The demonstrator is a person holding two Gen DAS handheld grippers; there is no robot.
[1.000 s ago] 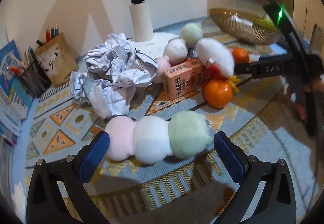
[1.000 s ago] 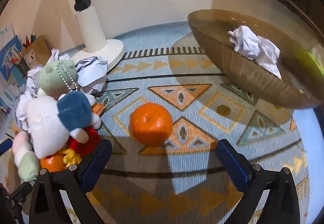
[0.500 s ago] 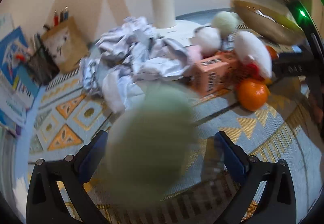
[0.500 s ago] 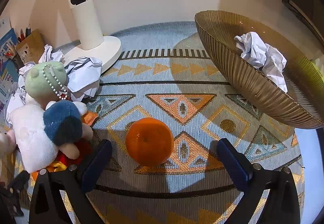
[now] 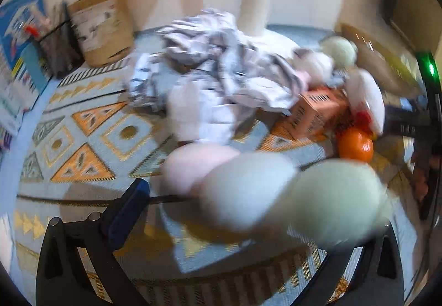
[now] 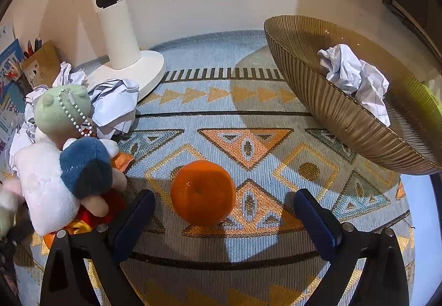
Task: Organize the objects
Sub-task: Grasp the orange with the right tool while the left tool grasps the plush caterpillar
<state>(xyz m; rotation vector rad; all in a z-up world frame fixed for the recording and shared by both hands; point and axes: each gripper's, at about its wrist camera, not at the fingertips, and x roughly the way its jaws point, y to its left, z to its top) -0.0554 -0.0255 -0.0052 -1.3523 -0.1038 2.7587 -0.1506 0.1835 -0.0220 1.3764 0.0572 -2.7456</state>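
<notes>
A three-ball plush (image 5: 265,190) in pink, white and green is blurred close in front of the left wrist camera. It slants across my left gripper (image 5: 221,190) and hides the right finger's pad. The jaws stand wide apart, and I cannot tell whether the plush touches them. In the right wrist view an orange (image 6: 203,192) sits on the rug between the spread fingers of my open right gripper (image 6: 223,196), touching neither. A ribbed gold bowl (image 6: 339,112) at the right holds a crumpled paper ball (image 6: 356,76).
Crumpled paper sheets (image 5: 221,79), an orange carton (image 5: 317,109), a second orange (image 5: 355,144) and a white plush toy (image 6: 55,184) are piled mid-rug. A white fan stand (image 6: 121,38) rises behind them. A pen holder (image 5: 102,26) and booklets line the left wall.
The three-ball plush, which lay flat on the rug between the left fingers, has swung up close to the camera and now slants to the right. My right gripper has moved forward around the orange.
</notes>
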